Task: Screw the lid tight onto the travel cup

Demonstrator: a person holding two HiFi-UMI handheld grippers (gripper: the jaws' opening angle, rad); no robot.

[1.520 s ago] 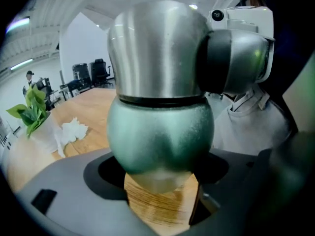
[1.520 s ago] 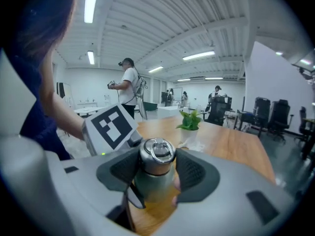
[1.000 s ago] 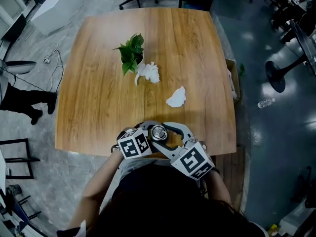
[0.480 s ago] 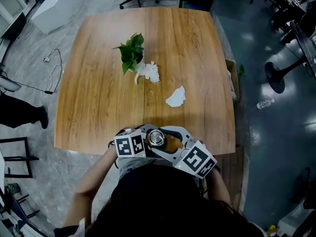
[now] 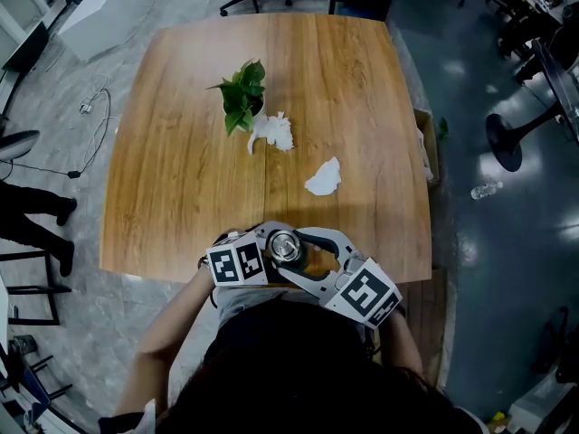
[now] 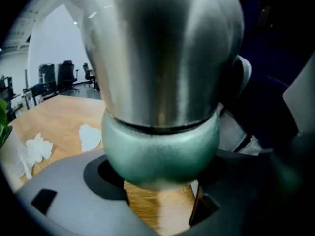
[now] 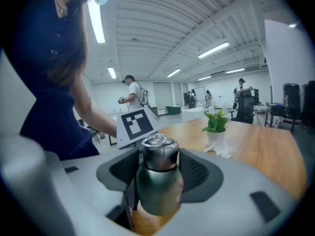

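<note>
The travel cup [image 5: 286, 244] stands at the table's near edge, close to my body, with its steel lid on top. In the left gripper view the lid [image 6: 162, 53] fills the top and the green body [image 6: 160, 151] is wedged between the dark pads, so my left gripper [image 5: 274, 242] is shut on the cup. My right gripper [image 5: 304, 255] reaches in from the right. Its jaws flank the cup [image 7: 157, 188] just below the lid [image 7: 160, 154] and are closing. Thin gaps still show beside the lid.
A small potted plant [image 5: 241, 98] sits mid-table [image 5: 181, 179], with crumpled tissues [image 5: 271, 134] beside it and another tissue [image 5: 323, 178] nearer me. A person's legs [image 5: 36, 215] are on the floor at the left. An office chair stands beyond the far edge.
Both marker cubes have shifted slightly, the left one a little leftward and the right one rightward and down. The cup stays in place. The legs at the left have moved.
</note>
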